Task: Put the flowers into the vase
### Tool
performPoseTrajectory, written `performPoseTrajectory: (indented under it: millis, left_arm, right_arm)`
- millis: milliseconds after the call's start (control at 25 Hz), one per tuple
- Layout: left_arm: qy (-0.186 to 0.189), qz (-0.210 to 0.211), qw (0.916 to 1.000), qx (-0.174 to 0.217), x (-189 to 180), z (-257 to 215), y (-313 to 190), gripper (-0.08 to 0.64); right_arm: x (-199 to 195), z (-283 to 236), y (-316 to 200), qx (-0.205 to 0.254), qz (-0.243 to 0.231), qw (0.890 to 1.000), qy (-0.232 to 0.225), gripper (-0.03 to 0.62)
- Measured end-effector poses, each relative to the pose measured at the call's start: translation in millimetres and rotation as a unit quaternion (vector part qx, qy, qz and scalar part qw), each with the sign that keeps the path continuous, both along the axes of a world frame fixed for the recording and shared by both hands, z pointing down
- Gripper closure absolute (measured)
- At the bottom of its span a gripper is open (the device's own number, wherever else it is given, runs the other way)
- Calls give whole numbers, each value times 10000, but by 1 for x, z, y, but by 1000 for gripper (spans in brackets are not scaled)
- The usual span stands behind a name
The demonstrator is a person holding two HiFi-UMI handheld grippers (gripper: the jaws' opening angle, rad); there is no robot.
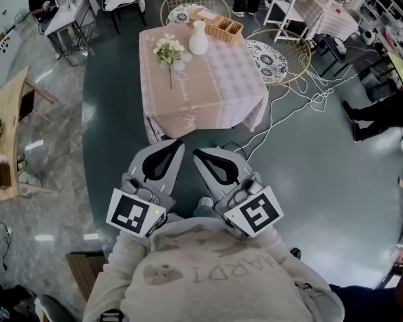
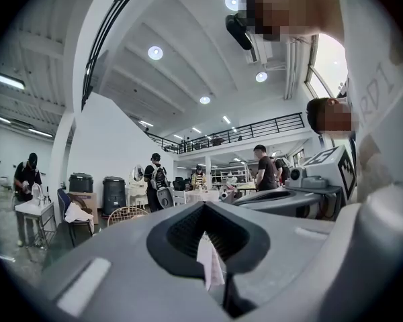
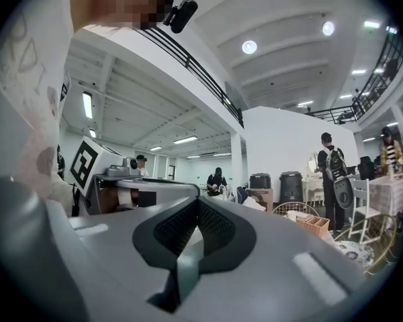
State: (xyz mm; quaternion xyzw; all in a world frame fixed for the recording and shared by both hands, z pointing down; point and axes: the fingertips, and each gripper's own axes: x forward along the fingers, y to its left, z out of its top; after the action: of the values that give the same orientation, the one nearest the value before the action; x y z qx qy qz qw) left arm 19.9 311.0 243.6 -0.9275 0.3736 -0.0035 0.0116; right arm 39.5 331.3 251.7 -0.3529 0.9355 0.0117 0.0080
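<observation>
A bunch of white flowers (image 1: 168,51) lies on the pink-clothed table (image 1: 208,92), its stem pointing toward me. To its right, near the table's far edge, a white vase (image 1: 198,39) stands upright. Both grippers are held close to my chest, far short of the table. The left gripper (image 1: 168,154) and the right gripper (image 1: 211,163) point forward side by side, each shut and holding nothing. In the left gripper view the left gripper's (image 2: 205,210) jaws meet at the tips; the right gripper view shows the same for the right gripper (image 3: 198,210). Neither gripper view shows the flowers or the vase.
A wooden compartment box (image 1: 218,24) sits behind the vase. Round wire chairs (image 1: 279,56) stand right of and behind the table, and white cables (image 1: 302,99) trail on the dark floor. A wooden table (image 1: 3,133) is at the left. People stand farther back (image 3: 332,166).
</observation>
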Motion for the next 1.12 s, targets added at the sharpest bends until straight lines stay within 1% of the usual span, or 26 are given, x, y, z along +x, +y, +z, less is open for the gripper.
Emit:
performPoseTrajectory:
  millis: [160, 280, 400, 480, 560, 800, 960, 1120]
  left_arm:
    - [33, -197, 9998, 76, 15, -3, -5, 560]
    - [-4, -366, 9993, 85, 19, -2, -12, 560]
    - [-87, -500, 9987, -96, 13, 6, -17, 560]
    - [-119, -630, 9978, -157, 5, 9, -23, 560]
    - [-102, -694, 9975, -125, 1, 11, -33, 560]
    - [40, -562, 9982, -193, -6, 15, -72, 560]
    - [51, -449, 9989, -92, -13, 9, -109, 560]
    - [94, -422, 9989, -169, -28, 11, -146, 560]
  right_arm:
    - [20, 5, -4, -98, -209, 9997, -21, 565]
    - [29, 6, -17, -110, -248, 9996, -84, 565]
    - [25, 7, -23, -174, -344, 9990, -242, 565]
    - [21, 15, -28, -295, -428, 9985, -169, 565]
    - [20, 24, -39, -360, -459, 9983, -21, 565]
    - [13, 21, -74, -352, -281, 9990, -46, 565]
    - [5, 20, -112, -430, -190, 9989, -32, 565]
    - [-10, 23, -147, -473, -186, 9987, 92, 565]
